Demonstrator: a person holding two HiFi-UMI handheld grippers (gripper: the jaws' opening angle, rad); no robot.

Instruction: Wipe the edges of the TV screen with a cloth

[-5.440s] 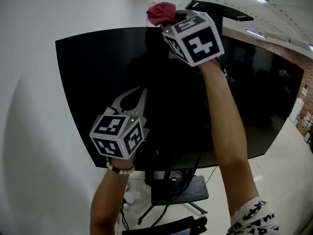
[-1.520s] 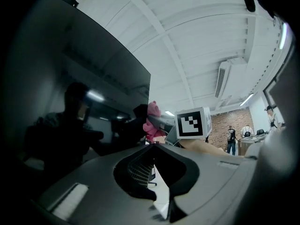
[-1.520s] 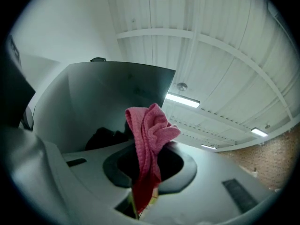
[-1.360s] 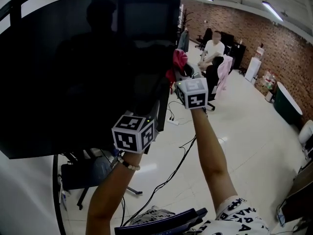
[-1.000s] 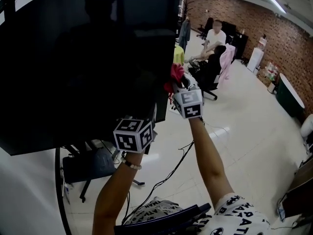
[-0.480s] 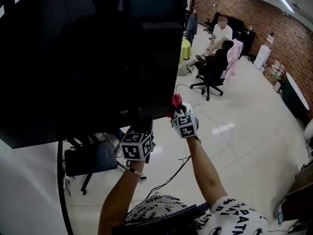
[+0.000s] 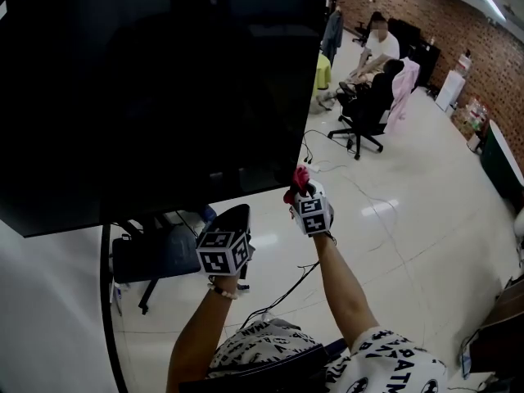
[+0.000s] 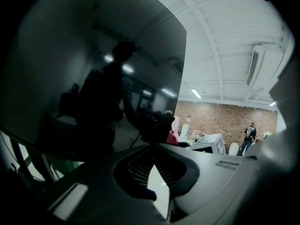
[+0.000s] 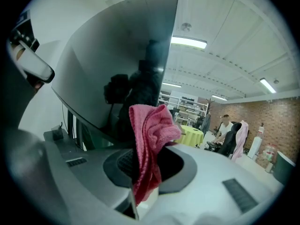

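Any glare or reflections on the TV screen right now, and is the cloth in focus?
Head view: TV screen dark, no bright glare, wide lens bends straight lines. Left gripper view: screen mirrors a silhouette and reflected lights. Right gripper view: cloth sharp, corners vignetted black.

All three cameras face the TV screen [image 7: 164, 88] closely.

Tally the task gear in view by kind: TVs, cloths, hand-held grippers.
TV: 1
cloth: 1, pink
hand-held gripper: 2, the left hand-held gripper shut and empty, the right hand-held gripper shut on the cloth
Total: 4
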